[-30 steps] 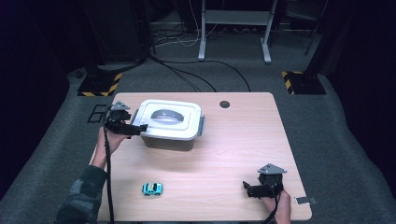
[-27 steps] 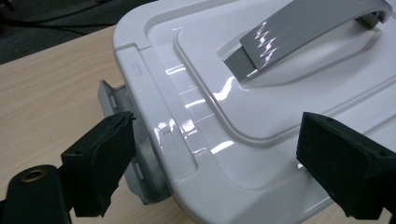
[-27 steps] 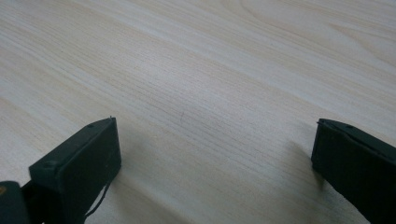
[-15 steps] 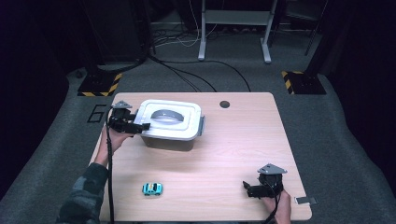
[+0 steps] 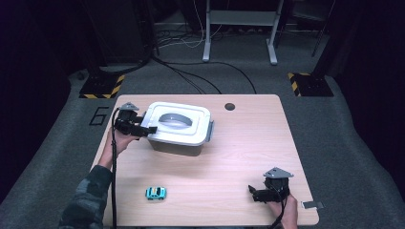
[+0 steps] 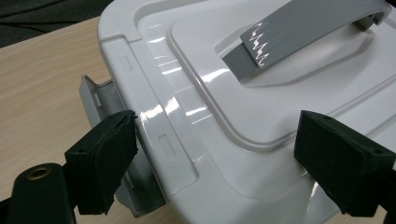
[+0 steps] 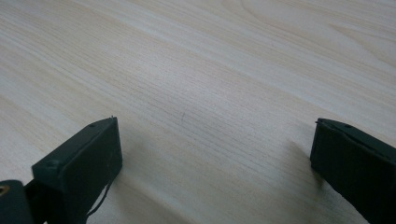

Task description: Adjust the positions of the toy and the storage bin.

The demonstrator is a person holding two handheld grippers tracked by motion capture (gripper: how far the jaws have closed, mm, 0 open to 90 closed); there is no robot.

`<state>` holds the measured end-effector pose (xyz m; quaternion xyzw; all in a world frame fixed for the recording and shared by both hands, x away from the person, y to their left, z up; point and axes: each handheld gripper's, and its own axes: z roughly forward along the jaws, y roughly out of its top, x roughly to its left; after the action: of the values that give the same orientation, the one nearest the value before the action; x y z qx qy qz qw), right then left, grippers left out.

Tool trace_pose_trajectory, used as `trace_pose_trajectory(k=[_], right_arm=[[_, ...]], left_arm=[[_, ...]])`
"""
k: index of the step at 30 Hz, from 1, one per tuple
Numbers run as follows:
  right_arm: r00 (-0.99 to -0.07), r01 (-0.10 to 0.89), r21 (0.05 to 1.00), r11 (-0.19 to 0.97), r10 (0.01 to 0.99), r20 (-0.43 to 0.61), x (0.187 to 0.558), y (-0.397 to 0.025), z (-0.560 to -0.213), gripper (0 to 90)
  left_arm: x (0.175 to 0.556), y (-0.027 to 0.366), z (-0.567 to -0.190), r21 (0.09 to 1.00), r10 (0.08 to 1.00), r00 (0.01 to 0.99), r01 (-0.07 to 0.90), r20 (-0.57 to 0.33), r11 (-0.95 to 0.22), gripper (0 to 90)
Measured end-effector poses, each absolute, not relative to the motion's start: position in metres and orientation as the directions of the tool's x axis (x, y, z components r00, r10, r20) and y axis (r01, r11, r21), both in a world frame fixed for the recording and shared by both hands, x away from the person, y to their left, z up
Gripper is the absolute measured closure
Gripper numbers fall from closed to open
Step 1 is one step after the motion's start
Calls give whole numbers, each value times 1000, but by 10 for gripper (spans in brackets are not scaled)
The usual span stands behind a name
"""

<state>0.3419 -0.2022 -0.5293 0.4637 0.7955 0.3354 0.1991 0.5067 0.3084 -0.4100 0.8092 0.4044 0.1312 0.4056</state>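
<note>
**Left gripper spread wide at the box's latch end**

The left gripper is at the left end of the white lidded box, which stands on the far left part of the wooden table. In the left gripper view its jaws stand wide apart, clamping nothing. One pad sits just beside the grey side latch, which hangs swung out from the box's end wall; whether it touches the latch cannot be told. The other pad is over the lid's near edge. The lid lies closed on the box, its grey handle folded flat in the recess.

The right gripper rests low at the near right of the table, well apart from the box. Its jaws are also spread wide, with bare wood between them.

A small turquoise toy car sits near the table's near edge, left of centre, apart from both grippers.
</note>
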Motion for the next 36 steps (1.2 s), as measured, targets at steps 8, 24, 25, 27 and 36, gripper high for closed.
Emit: trace_pose_trajectory(k=[8, 24, 25, 27, 36], right_arm=[[-493, 602, 719, 346, 870, -6, 342, -202, -529, 19], [-493, 603, 719, 346, 870, -5, 341, -202, -529, 22], [-493, 603, 719, 345, 870, -5, 341, -202, -529, 22], [-494, 602, 720, 346, 870, -5, 341, -202, -529, 23], [-494, 602, 719, 347, 869, -5, 341, -202, -529, 24]], left_arm=[[506, 301, -410, 761, 741, 663, 533, -104, -370, 132], [508, 277, -406, 743, 699, 710, 513, -86, -430, 132], [509, 276, -406, 740, 692, 718, 508, -81, -441, 132], [509, 271, -405, 739, 686, 723, 506, -83, -445, 133], [510, 259, -403, 731, 665, 743, 496, -79, -468, 133]])
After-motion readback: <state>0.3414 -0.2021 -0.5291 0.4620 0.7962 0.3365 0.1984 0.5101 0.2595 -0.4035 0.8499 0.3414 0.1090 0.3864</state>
